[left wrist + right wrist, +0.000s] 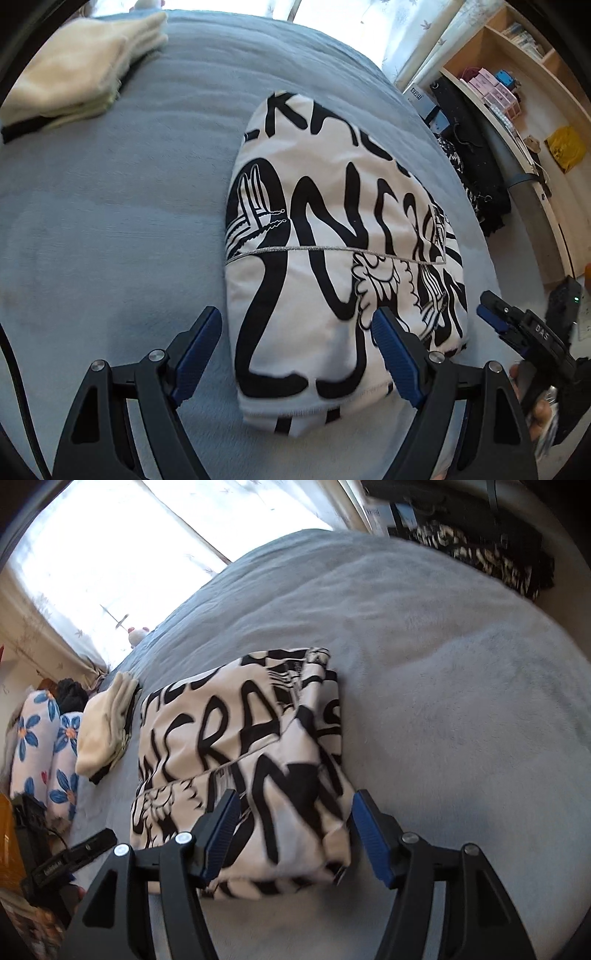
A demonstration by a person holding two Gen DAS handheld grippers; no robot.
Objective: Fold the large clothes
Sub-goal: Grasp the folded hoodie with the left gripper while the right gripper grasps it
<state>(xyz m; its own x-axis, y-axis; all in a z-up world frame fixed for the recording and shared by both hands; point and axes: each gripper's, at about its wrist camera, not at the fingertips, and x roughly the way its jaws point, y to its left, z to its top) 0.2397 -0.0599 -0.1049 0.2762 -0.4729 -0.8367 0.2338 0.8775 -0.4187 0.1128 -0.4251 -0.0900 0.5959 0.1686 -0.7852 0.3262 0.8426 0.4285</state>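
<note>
Fingers spread and empty on both the left gripper [295, 328] and right gripper [291, 812], we are hovering over the folded black-and-white garment [332, 240] lying beside the cream stack [81, 66], apparently finishing; next likely stacking it.

The left wrist view looks down from close above the near end of the folded white garment with black lettering [332, 236], facing along it toward a window. The right wrist view sits low at that garment's near edge [240, 760], facing across it. Both share the garment, the blue-grey plush bedspread [110, 206] [443, 686] under it, and the cream folded stack [81, 66] [107, 723] beyond it.
</note>
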